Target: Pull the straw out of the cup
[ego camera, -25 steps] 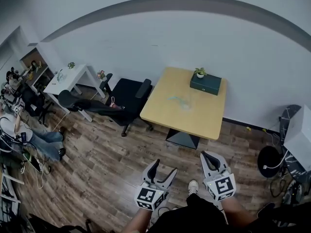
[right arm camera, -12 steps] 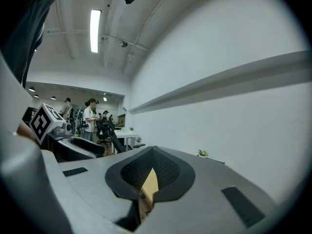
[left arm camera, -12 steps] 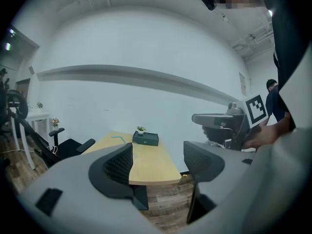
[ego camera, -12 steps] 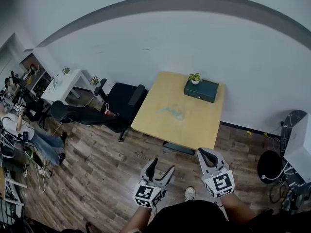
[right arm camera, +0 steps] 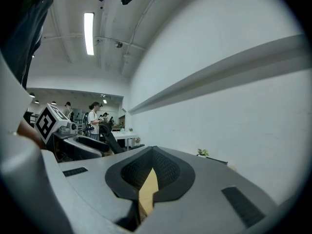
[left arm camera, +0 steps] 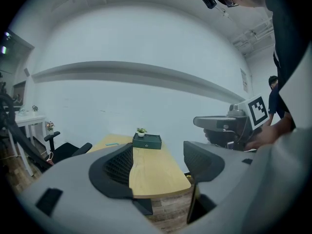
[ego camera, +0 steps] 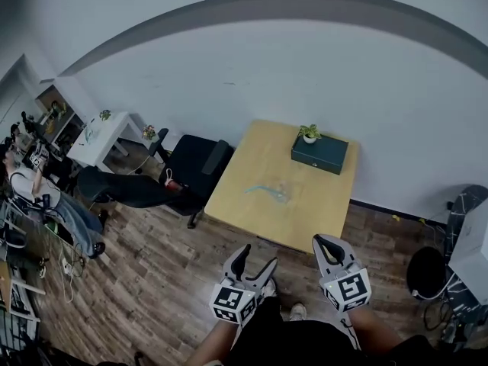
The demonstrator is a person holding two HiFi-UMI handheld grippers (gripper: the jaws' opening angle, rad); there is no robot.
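Observation:
On the light wooden table (ego camera: 305, 219) lies something small and clear, probably the cup (ego camera: 280, 193), with a teal straw (ego camera: 258, 188) pointing left from it; it is too small to make out more. Both grippers hang over the floor short of the table's near edge, well away from the cup. My left gripper (ego camera: 258, 256) is open and holds nothing; in its own view the table (left arm camera: 156, 172) shows between its pads (left arm camera: 119, 165). My right gripper (ego camera: 329, 242) is shut with nothing in it, and only a thin wedge of table shows between its pads (right arm camera: 165, 169).
A dark green box (ego camera: 320, 152) with a small potted plant (ego camera: 309, 133) stands at the table's far side by the wall. A black office chair (ego camera: 194, 165) is left of the table. Further left are a white desk (ego camera: 103, 128) and people. A black round stool (ego camera: 423, 271) stands at the right.
The view has shifted a little and the table now sits slightly nearer the grippers. Both grippers keep their pose, the left open and the right shut.

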